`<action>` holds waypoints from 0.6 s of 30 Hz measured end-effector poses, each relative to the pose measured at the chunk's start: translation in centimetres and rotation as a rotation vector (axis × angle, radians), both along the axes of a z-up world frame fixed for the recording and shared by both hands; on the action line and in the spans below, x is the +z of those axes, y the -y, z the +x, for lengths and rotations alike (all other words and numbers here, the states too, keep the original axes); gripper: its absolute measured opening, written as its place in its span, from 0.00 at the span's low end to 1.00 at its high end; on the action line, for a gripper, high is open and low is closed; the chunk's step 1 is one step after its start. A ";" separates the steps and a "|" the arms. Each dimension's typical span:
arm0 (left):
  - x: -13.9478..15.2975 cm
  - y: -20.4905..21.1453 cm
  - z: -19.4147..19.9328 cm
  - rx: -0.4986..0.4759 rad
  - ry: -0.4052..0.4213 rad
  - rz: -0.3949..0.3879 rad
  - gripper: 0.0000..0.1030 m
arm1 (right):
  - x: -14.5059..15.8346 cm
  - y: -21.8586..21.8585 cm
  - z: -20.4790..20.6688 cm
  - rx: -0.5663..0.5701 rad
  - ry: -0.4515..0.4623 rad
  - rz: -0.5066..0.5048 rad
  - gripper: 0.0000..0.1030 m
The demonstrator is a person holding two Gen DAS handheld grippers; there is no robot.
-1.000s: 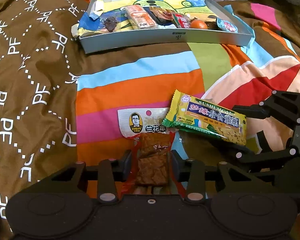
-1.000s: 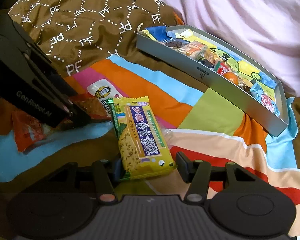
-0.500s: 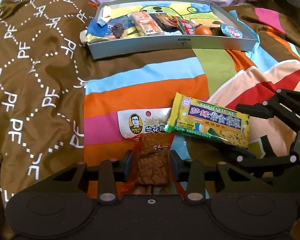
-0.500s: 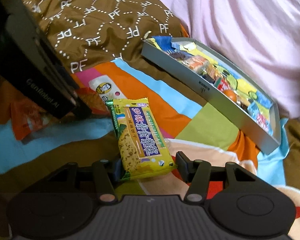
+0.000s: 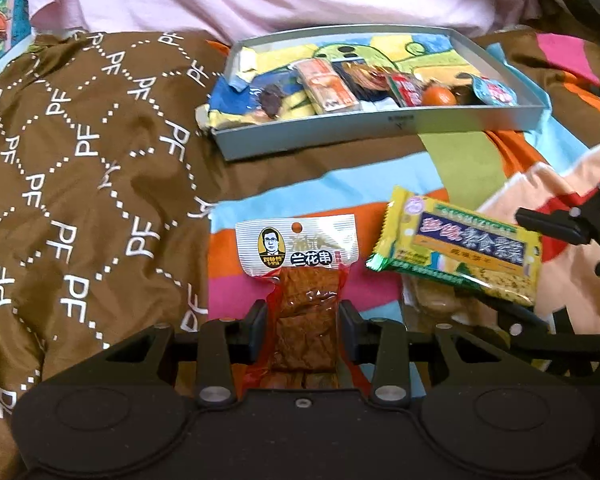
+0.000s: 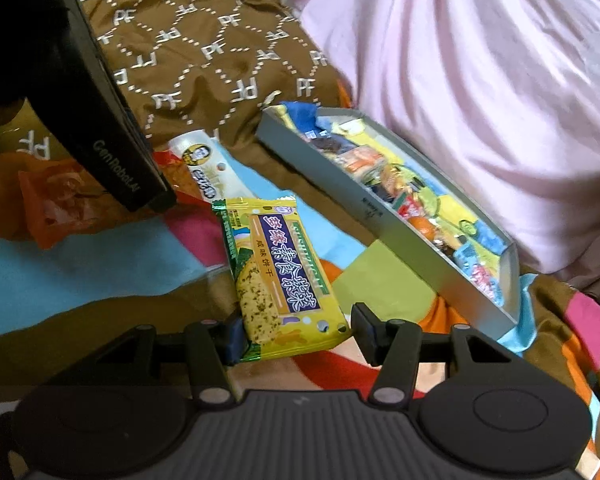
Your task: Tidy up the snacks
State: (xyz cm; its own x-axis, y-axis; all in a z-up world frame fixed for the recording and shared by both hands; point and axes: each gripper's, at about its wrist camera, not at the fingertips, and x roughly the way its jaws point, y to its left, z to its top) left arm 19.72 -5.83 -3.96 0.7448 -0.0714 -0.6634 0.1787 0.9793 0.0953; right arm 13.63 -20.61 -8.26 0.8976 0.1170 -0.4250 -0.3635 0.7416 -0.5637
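My left gripper point(image 5: 302, 330) is shut on a brown tofu snack pack point(image 5: 305, 300) with a white header, held above the bedspread. My right gripper point(image 6: 294, 330) is shut on a yellow cracker packet point(image 6: 282, 280), which also shows in the left wrist view point(image 5: 460, 250). The tofu pack's header shows in the right wrist view point(image 6: 210, 172) beside the left gripper body. The grey snack tray point(image 5: 380, 134) lies ahead with several snacks in it; in the right wrist view the tray point(image 6: 364, 208) runs diagonally to the right.
A brown PF-print quilt point(image 5: 80, 200) covers the left side. A pink cloth point(image 6: 480, 80) rises behind the tray. An orange wrapper point(image 6: 56, 204) lies on the striped bedspread point(image 5: 340, 184) under the left gripper. A clear packet point(image 5: 432, 304) lies below the cracker packet.
Both grippers have risen with their packs and tilted up, so the tray sits lower in view and more pink cloth shows. The tofu pack now hangs off the bedspread.
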 end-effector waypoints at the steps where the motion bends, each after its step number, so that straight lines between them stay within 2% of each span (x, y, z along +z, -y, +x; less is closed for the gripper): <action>1: 0.2 0.1 0.2 0.003 0.002 0.004 0.38 | 0.1 0.1 0.1 -0.009 0.011 0.008 0.56; 10: 3.2 0.6 1.4 0.046 0.107 0.026 0.39 | 0.6 1.5 1.2 -0.073 0.123 0.068 0.56; 18: 7.7 1.0 4.0 0.088 0.232 0.002 0.39 | 3.6 2.0 2.2 -0.068 0.276 0.178 0.56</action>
